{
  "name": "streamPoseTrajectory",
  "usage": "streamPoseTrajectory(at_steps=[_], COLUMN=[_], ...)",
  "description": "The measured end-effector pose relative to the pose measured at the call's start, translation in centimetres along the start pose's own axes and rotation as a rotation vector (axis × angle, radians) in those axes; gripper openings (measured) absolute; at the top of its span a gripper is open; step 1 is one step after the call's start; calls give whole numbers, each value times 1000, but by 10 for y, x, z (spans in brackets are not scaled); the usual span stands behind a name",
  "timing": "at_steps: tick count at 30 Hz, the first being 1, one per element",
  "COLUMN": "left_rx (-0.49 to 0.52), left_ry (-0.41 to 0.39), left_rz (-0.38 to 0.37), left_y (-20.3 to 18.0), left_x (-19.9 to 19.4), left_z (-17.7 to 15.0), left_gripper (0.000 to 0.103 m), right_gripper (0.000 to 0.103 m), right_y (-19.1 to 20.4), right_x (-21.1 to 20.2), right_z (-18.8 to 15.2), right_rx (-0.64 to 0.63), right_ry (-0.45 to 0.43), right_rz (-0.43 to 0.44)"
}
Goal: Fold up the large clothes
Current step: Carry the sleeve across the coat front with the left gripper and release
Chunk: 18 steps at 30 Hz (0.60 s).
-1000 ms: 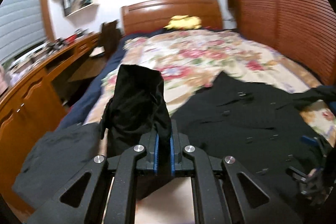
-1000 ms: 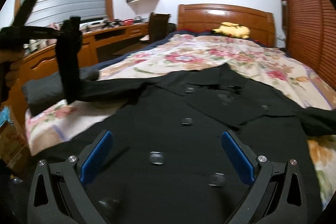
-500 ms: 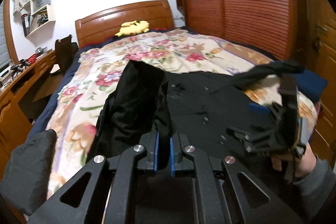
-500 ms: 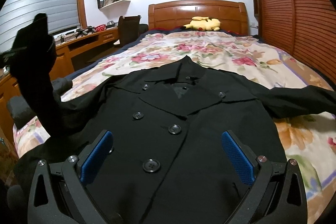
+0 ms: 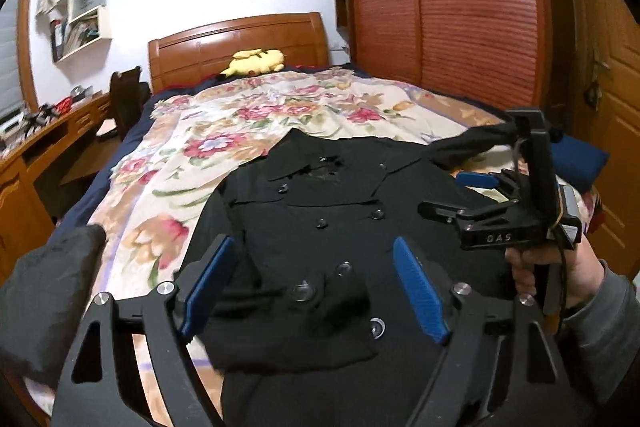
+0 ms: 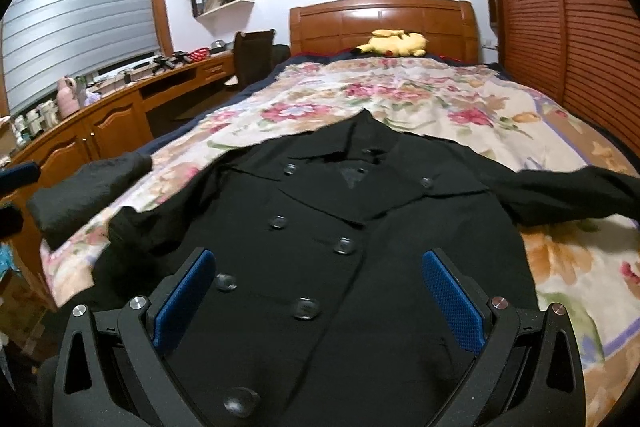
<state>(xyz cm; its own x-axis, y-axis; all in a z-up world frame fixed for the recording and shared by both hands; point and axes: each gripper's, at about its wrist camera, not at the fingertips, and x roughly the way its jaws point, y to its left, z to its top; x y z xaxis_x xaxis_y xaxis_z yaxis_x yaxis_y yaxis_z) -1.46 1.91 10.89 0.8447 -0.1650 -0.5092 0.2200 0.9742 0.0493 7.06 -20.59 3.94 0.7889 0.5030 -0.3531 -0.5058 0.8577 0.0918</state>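
Note:
A black double-breasted coat (image 6: 360,235) lies front up on the floral bedspread (image 6: 400,99), collar toward the headboard. In the left wrist view the coat (image 5: 340,203) has its left sleeve (image 5: 296,323) folded across the chest. My left gripper (image 5: 312,283) is open and empty just above that folded sleeve. My right gripper (image 6: 316,291) is open and empty over the coat's lower front; it also shows in the left wrist view (image 5: 472,187), held at the coat's right side. The coat's right sleeve (image 6: 572,195) stretches out to the right.
A dark grey garment (image 6: 88,187) lies at the bed's left edge. A yellow plush toy (image 6: 392,43) sits by the wooden headboard (image 6: 380,19). A wooden desk (image 6: 108,107) and chair (image 6: 252,55) stand left; a slatted wardrobe (image 6: 580,7) stands right.
My left gripper held the sleeve up, carried it right over the coat, then opened and let it drop across the chest. My right gripper stayed open over the coat's front.

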Motion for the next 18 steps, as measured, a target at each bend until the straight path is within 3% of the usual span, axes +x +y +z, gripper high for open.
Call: streamPoseTrajectory(at_steps=[5, 11, 18], left_rx=[-36, -77, -121], left_ry=[-4, 7, 25], left_rz=[81, 131, 156], left_y=[28, 58, 79], left_x=[-8, -12, -12], left_z=[-18, -42, -66], left_gripper=[82, 82, 82], right_gripper=[103, 95, 87], right_y=[12, 35, 47], right_x=[13, 57, 89], right_z=[0, -14, -34], right_rx=[-14, -69, -126], right_ry=[20, 152, 240], right_rz=[74, 213, 237])
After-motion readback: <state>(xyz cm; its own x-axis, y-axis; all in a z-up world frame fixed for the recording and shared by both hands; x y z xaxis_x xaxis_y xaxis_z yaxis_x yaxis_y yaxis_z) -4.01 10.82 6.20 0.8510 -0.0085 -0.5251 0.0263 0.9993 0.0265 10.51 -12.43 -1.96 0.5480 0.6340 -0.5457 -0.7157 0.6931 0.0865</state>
